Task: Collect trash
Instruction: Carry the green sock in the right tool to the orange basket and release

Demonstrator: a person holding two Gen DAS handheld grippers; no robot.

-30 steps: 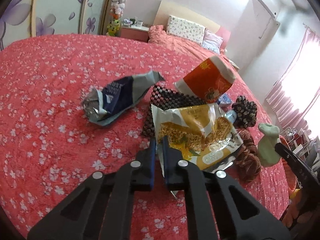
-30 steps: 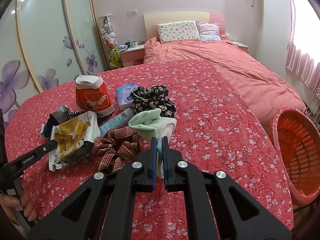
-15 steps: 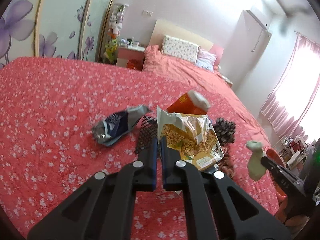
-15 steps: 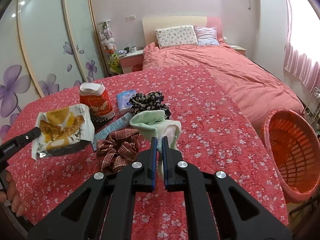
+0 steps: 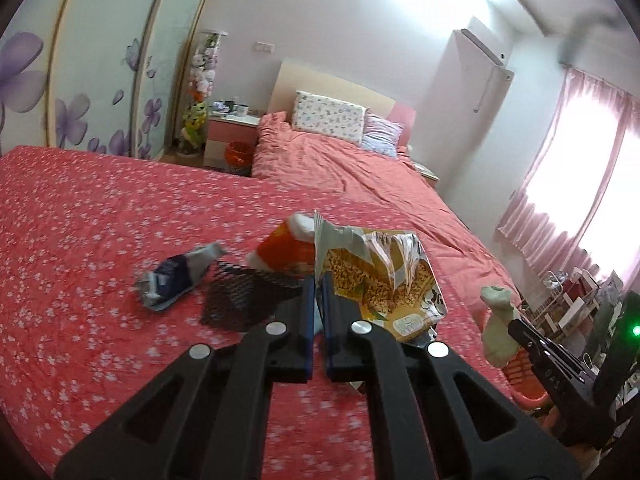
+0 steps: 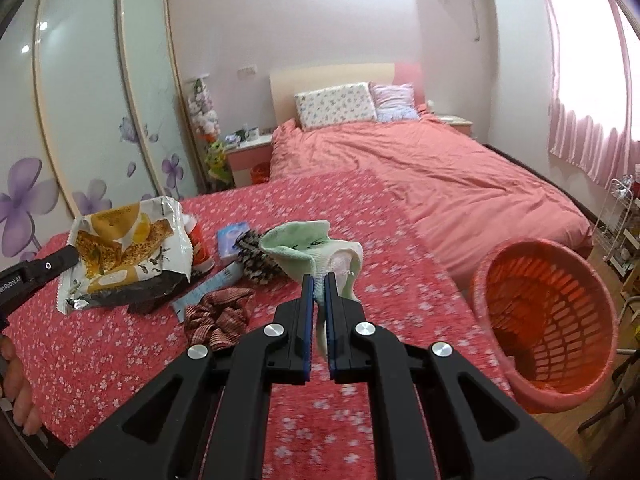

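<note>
Basket (image 6: 552,320) right of table (image 6: 380,240)

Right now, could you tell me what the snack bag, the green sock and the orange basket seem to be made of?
Snack bag: apparently thin plastic film with a silvery foil lining, glossy and creased, its torn edge curling.
Green sock: soft knit fabric, matte, drooping limply from the right gripper.
Orange basket: looks like moulded plastic, smooth, with rows of slots in its wall.

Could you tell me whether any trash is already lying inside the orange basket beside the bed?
No, the orange basket shows only its bare slotted wall and bottom in the right wrist view.
</note>
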